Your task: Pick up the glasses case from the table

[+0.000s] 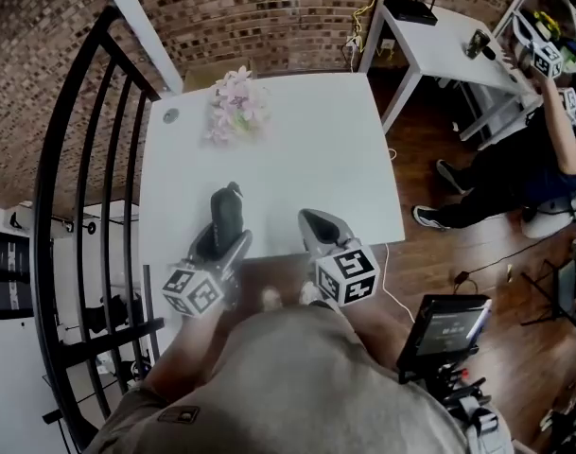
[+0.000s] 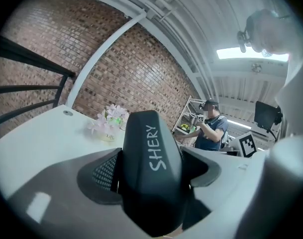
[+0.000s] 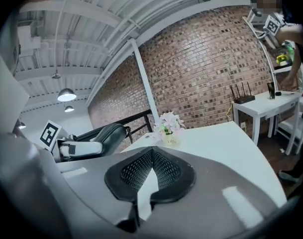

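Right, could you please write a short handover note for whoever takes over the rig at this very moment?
Left gripper: shut on the glasses case, dark, gripped across its width with one end pointing forward.
Right gripper: jaws together, nothing between them, held beside the left one over the near edge of the white table.
Done: the case is grasped. It looks raised off the table, though the contact is hard to confirm.
Left: finish the lift if needed and hold steady.
Also on the table: a flower pot at the far side, well apart from both grippers.
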Available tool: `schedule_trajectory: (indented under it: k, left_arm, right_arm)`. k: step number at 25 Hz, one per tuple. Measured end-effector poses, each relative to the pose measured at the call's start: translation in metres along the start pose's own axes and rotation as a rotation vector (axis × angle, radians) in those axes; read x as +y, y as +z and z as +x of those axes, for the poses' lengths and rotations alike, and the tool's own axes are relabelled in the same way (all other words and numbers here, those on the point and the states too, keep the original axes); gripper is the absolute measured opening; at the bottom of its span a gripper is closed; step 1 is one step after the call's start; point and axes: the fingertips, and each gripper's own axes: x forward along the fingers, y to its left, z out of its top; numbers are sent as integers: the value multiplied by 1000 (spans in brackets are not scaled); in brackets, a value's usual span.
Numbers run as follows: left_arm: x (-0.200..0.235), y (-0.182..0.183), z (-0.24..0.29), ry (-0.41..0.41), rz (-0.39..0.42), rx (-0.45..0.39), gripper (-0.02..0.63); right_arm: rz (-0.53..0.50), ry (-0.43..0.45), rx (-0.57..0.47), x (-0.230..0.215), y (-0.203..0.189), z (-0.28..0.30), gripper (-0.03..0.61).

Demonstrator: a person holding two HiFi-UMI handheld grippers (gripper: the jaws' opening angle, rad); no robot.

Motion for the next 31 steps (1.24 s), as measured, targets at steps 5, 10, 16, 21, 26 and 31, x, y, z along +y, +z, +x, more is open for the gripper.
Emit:
schedule_trajectory:
  k: [5,10,16,21,26,31]
  left_arm:
    - [-8,4,-2,-33,21,4,364]
    - [-14,2,0,-53,25,9,364]
    - [-16,0,-7,-67,20,14,364]
    - [-19,1,-5,-77,14,5,364]
    - [-18,0,-7,-86,4,3,364]
    - [-18,-1,-10,-79,-5,-1,364]
  right_arm:
    - [-22,-4,-6,8,5,-1,12]
    - [-26,-4,-10,12,4,-3,11]
    - [-25,-12,-12,21,2,-6,11]
    - [-35,-13,-12,22,3,-7,11]
    - [-42,-15,-13,28,4,-7,11]
    - [-48,-10,-9,31,3,-7,11]
